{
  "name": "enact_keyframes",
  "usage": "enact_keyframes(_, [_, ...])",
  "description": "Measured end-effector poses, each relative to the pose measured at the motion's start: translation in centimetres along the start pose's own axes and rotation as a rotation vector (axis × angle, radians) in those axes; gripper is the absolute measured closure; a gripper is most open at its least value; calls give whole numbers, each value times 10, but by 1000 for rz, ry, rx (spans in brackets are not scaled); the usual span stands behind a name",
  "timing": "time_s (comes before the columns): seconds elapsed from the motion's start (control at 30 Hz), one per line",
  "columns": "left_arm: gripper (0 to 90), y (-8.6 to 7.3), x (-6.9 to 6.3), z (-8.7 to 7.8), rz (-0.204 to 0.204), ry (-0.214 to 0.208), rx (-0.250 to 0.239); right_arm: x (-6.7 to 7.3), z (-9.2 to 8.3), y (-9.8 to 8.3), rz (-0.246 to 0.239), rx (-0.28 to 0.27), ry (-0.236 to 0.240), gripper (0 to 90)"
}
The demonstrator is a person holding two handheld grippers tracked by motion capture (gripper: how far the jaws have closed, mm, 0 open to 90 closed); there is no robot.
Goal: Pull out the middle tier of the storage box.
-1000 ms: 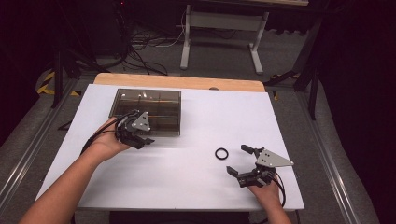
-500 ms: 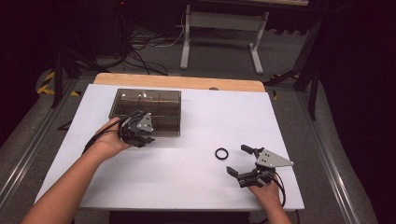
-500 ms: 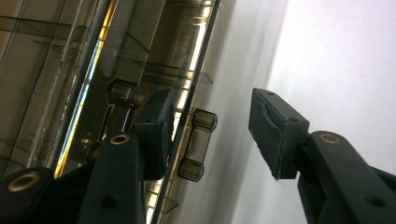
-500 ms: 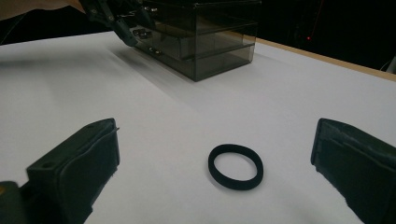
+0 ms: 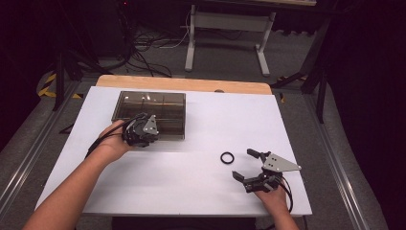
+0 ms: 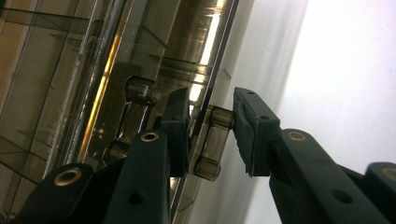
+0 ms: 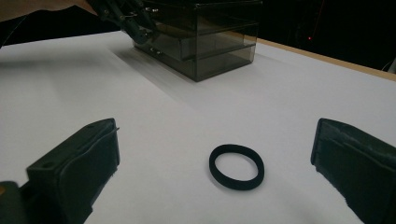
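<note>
A smoky clear drawer box stands at the back left of the white table. My left gripper is at its front face. In the left gripper view the jaws are closed in on a clear drawer handle, one pad on each side of it. A black ring lies flat at the front right. My right gripper rests just behind it, open, and in the right gripper view the ring lies a little ahead of the wide-spread jaws.
The box has stacked drawers, and a second handle sits beside the held one. Bare white table lies between the two grippers. A wooden strip runs along the far edge. A metal stand and cables are on the floor beyond.
My left gripper has edged right along the box front and turned, settling onto the handle. The right gripper and the ring have stayed put.
</note>
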State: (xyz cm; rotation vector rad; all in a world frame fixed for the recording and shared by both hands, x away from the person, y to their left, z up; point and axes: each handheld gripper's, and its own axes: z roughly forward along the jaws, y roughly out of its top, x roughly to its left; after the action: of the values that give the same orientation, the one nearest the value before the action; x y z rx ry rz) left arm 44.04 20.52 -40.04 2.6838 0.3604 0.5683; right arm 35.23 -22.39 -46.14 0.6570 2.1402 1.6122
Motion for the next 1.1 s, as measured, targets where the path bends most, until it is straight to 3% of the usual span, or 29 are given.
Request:
enact_keyframes(0.17, [685, 1, -2, -3, 4, -9, 11, 0, 0, 0, 1, 0, 0, 16])
enact_keyframes(0.5, [688, 0, -10, -15, -1, -73, 16, 0, 0, 0, 3, 3, -3, 16])
enact_keyframes(1.1, [699, 1, -27, -23, 21, -101, 28, 0, 0, 0, 5, 3, -11, 20])
